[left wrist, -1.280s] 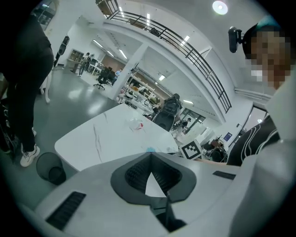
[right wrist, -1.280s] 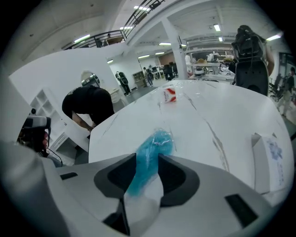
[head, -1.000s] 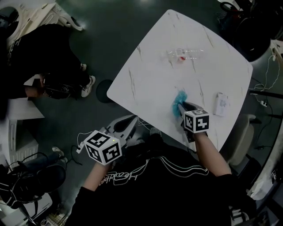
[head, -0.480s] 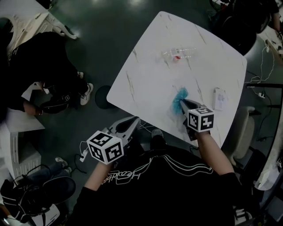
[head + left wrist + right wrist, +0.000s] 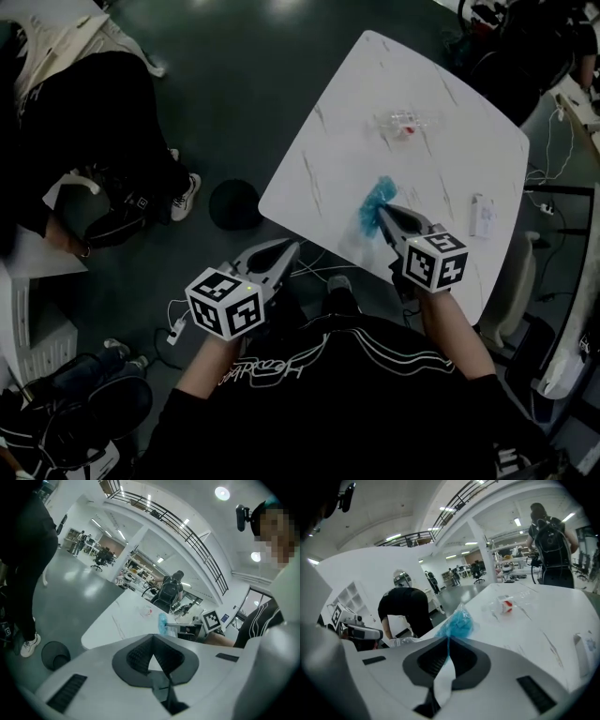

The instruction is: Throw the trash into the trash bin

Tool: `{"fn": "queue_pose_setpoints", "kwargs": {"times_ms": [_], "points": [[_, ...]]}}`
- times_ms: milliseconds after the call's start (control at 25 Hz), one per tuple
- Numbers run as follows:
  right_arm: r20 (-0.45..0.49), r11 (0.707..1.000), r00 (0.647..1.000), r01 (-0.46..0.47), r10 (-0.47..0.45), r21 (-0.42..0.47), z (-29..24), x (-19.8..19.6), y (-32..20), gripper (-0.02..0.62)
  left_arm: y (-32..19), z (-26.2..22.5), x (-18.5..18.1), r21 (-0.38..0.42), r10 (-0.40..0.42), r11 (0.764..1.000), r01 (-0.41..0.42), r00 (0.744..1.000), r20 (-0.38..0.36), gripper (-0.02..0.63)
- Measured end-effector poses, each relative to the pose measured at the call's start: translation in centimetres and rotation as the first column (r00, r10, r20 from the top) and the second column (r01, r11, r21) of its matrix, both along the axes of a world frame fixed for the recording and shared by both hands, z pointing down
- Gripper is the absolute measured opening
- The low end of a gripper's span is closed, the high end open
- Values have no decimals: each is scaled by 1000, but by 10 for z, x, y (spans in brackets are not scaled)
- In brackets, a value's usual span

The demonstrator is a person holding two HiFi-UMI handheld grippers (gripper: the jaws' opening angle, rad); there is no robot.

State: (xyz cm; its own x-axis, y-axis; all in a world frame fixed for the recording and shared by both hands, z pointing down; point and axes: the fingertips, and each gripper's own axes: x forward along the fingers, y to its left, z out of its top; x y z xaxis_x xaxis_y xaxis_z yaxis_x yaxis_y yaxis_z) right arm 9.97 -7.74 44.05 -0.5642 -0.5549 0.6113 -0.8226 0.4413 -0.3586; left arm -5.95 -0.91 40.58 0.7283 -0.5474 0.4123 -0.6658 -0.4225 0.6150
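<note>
Table [image 5: 328, 159] sits upper right. On it: clear wrapper [image 5: 406, 123] toward the far side, small packet [image 5: 483, 216] by the right edge. Crumpled bag [image 5: 375, 202] is over the near edge, between the right gripper's [image 5: 384, 216] jaws. Left gripper [image 5: 281, 253] is off the table, over the floor. Round bin [image 5: 234, 204] stands on the floor just left of the table. Another person [image 5: 103, 122] is far left.

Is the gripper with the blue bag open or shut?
Shut: the right gripper pinches the blue bag, its clear film trapped between closed jaws.
</note>
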Motion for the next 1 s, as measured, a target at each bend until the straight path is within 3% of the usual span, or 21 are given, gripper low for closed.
{"fn": "queue_pose_setpoints", "kwargs": {"times_ms": [280,560,760,1000], "points": [[43,986,987,154,-157,64,-23,-132,-4,40,2,6,-102,-4,-114,994,114,994,3,6],[59,954,953,296,-299,47,4,-262,-8,40,0,29,-186,-48,-182,982,184,982,38,6],[62,940,938,342,-341,-6,42,-330,-6,40,-2,47,-239,-92,-227,968,234,971,73,6],[54,941,948,317,-312,-116,124,-375,-14,40,-8,75,-266,-142,-233,959,245,968,97,6]]}}
